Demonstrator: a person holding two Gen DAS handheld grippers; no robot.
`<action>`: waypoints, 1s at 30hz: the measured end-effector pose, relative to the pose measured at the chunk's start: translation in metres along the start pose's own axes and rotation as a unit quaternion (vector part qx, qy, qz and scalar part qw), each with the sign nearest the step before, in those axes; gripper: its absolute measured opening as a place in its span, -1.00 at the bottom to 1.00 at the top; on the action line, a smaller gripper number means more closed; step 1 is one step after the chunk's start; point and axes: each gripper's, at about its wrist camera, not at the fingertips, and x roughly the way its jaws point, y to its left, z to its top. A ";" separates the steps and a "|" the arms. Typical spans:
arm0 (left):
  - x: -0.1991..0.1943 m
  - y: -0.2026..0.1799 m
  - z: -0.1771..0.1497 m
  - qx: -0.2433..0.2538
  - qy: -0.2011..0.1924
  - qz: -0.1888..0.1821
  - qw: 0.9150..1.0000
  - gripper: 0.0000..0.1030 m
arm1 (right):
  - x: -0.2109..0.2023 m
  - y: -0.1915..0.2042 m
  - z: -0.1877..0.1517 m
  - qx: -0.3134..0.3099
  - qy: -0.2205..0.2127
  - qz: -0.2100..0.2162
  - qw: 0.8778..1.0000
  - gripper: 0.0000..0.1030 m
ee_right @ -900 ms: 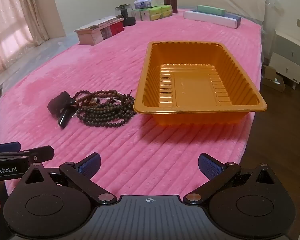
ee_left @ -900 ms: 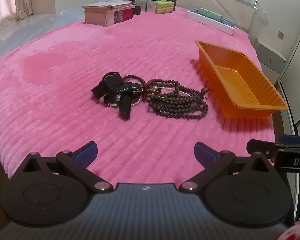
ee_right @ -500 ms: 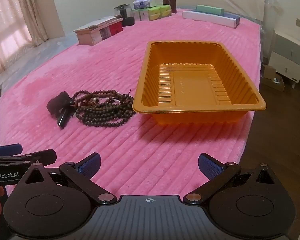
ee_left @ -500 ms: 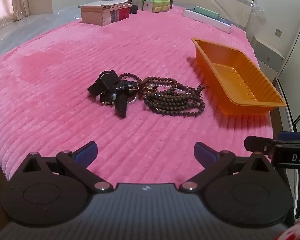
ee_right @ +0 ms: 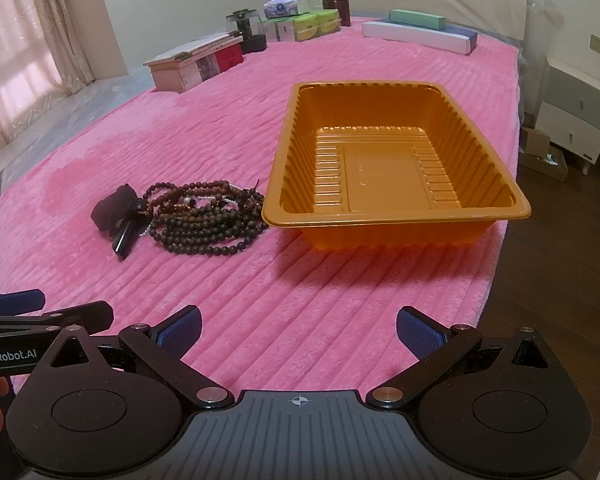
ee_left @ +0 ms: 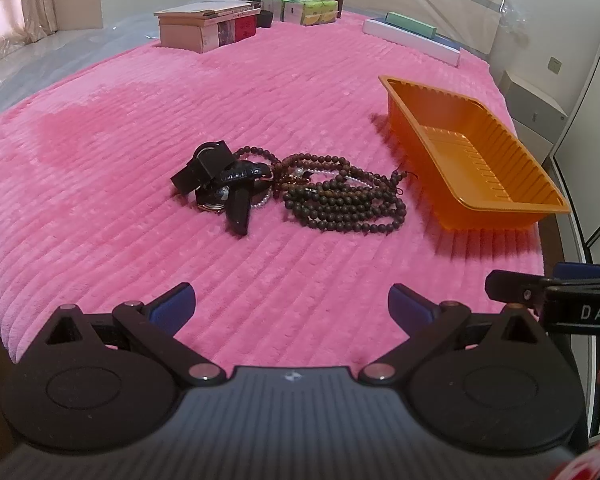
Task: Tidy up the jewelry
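Note:
A heap of dark brown bead necklaces (ee_left: 342,198) (ee_right: 208,220) lies on the pink bedspread, with a black-strapped watch (ee_left: 224,182) (ee_right: 120,216) tangled at its left end. To the right of the heap stands an empty orange plastic tray (ee_left: 472,160) (ee_right: 392,160). My left gripper (ee_left: 290,306) hovers open near the bed's front edge, short of the heap, nothing between its blue pads. My right gripper (ee_right: 298,326) is open too, in front of the tray. Each gripper's side shows at the edge of the other's view.
The pink bedspread (ee_left: 140,128) covers the whole bed. Far back stand a wooden box (ee_left: 204,28), tissue packs (ee_left: 308,10) and long flat boxes (ee_left: 412,40). A white nightstand (ee_right: 576,120) and wooden floor lie to the right of the bed.
The left wrist view has drawn back and lifted slightly, so the heap and tray sit a little higher in frame. The right wrist view is nearly the same. Both grippers stay open.

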 end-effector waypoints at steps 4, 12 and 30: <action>0.000 0.000 0.000 0.002 0.000 0.000 1.000 0.97 | 0.000 -0.001 0.000 0.001 0.000 0.000 1.000 0.99; 0.001 -0.001 -0.001 0.002 0.001 -0.001 1.000 0.97 | 0.001 -0.002 0.000 0.002 0.001 0.000 1.000 0.99; 0.002 -0.002 -0.002 0.000 0.002 -0.002 1.000 0.97 | 0.002 -0.003 0.000 0.004 0.001 0.000 1.000 0.99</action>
